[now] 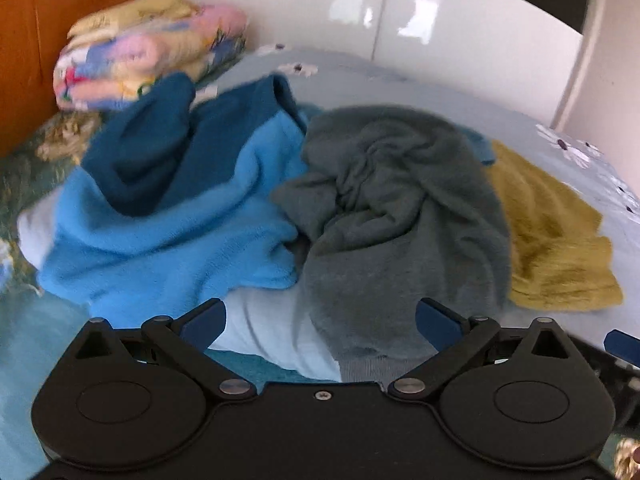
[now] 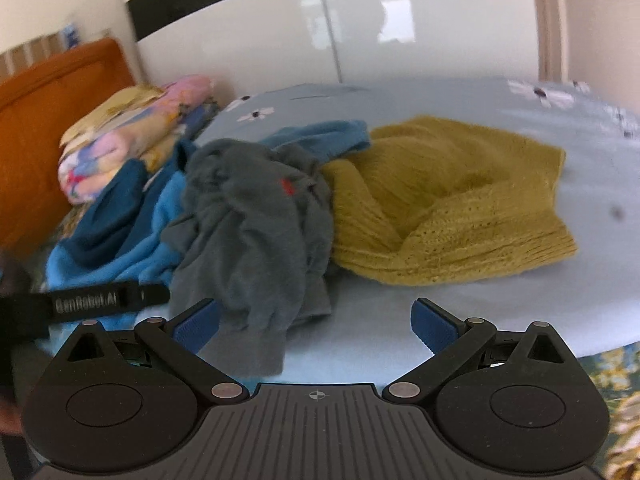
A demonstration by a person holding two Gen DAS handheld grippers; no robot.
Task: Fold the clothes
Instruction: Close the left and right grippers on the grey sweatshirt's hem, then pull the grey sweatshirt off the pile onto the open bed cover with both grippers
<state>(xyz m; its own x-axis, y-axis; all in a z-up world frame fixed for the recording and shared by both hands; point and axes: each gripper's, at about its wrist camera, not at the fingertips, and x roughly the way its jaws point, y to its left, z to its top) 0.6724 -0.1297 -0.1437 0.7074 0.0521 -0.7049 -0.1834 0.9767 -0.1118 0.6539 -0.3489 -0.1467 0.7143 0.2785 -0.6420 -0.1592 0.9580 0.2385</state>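
While the left gripper [image 1: 320,322] hangs low over the bed, its blue-padded fingers [image 1: 204,322] stand wide apart and hold nothing. Between them lies the near end of a grey garment [image 1: 396,216], crumpled in a heap on the pale blue sheet [image 1: 420,92]. To the left of it sprawls a light blue fleece [image 1: 168,248] with a dark blue garment [image 1: 160,148] bunched on top; to the right a mustard knit [image 1: 556,240] lies partly tucked under the grey one. Behind the pile, against the orange headboard [image 1: 24,60], sits a folded floral blanket [image 1: 144,52]. A glossy white wardrobe [image 1: 400,8] closes off the far side.

From the right wrist camera, the right gripper [image 2: 316,320] is likewise spread open and empty. The grey garment [image 2: 256,224] droops down in front of its left finger, while the mustard knit [image 2: 448,200] lies flat farther back and to the right. A black strap [image 2: 100,300] with pale lettering crosses the left edge, over the light blue fleece [image 2: 120,256]. The floral blanket [image 2: 132,136] and headboard [image 2: 48,120] stand behind.
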